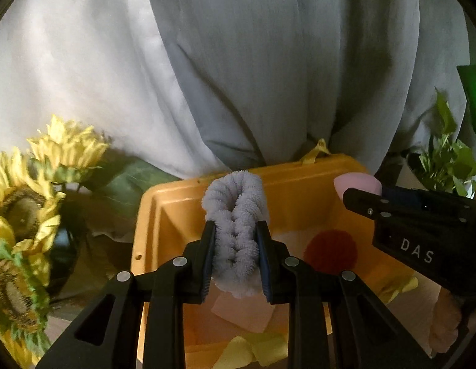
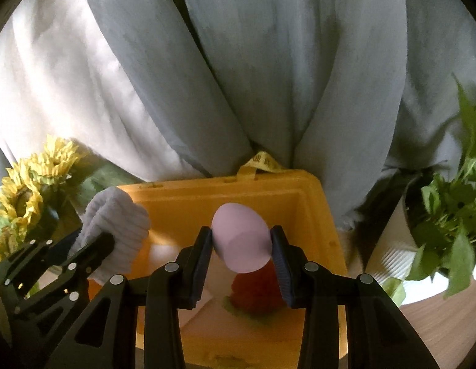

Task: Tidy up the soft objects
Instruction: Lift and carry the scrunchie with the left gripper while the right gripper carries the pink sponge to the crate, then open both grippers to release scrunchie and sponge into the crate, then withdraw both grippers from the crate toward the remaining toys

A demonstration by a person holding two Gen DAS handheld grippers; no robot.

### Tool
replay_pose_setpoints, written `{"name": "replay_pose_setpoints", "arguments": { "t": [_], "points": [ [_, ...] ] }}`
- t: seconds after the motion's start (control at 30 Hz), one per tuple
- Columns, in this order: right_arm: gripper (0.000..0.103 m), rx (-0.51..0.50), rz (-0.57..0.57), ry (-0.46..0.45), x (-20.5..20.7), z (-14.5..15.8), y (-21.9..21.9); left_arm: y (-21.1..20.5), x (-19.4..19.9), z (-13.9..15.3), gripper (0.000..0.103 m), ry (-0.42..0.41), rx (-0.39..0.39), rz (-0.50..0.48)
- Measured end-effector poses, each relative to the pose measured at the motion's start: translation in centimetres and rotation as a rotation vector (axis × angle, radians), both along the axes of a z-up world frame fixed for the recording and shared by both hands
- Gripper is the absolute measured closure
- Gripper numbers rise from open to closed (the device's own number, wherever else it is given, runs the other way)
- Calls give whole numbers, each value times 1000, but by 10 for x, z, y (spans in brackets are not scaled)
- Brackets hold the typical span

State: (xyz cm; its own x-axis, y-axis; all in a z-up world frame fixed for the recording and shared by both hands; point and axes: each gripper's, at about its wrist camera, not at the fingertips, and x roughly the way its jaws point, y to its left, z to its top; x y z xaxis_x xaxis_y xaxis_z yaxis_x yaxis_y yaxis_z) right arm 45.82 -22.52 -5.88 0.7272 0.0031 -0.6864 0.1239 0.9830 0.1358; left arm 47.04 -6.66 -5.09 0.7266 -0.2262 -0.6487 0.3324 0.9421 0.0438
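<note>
My left gripper point(image 1: 236, 226) is shut on a fluffy lilac scrunchie point(image 1: 236, 230), held above the open yellow bin point(image 1: 176, 203). My right gripper point(image 2: 242, 232) is shut on a pink egg-shaped sponge point(image 2: 242, 240), also over the yellow bin point(image 2: 311, 203). Each gripper shows in the other's view: the right gripper point(image 1: 354, 196) with the sponge point(image 1: 353, 183) at the right, the left gripper point(image 2: 93, 240) with the scrunchie point(image 2: 118, 227) at the left. Inside the bin lie a dark red pompom point(image 1: 331, 247), pale pink pads point(image 1: 242, 315) and yellow pieces point(image 1: 253, 349).
Yellow artificial sunflowers point(image 1: 28, 203) stand left of the bin. A leafy green plant in a white ribbed pot point(image 2: 394, 258) stands on the right on a wooden tabletop point(image 2: 438, 323). Grey and white curtains point(image 1: 238, 61) hang close behind the bin.
</note>
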Motion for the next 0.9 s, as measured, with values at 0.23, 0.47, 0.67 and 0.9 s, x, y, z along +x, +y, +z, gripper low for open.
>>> {"name": "replay_pose_setpoints", "arguments": {
  "t": [0.23, 0.47, 0.67, 0.9],
  "points": [
    [62, 15, -2, 36, 7, -9, -2, 0, 5, -7, 72, 33, 3, -10],
    [49, 11, -5, 37, 6, -8, -3, 2, -1, -7, 58, 21, -1, 1],
    [49, -11, -11, 8, -8, 0, -3, 7, -16, 3, 54, 0, -9, 25],
    [49, -58, -28, -49, -35, 23, -1, 14, -48, 24, 47, -49, -21, 53]
  ]
}}
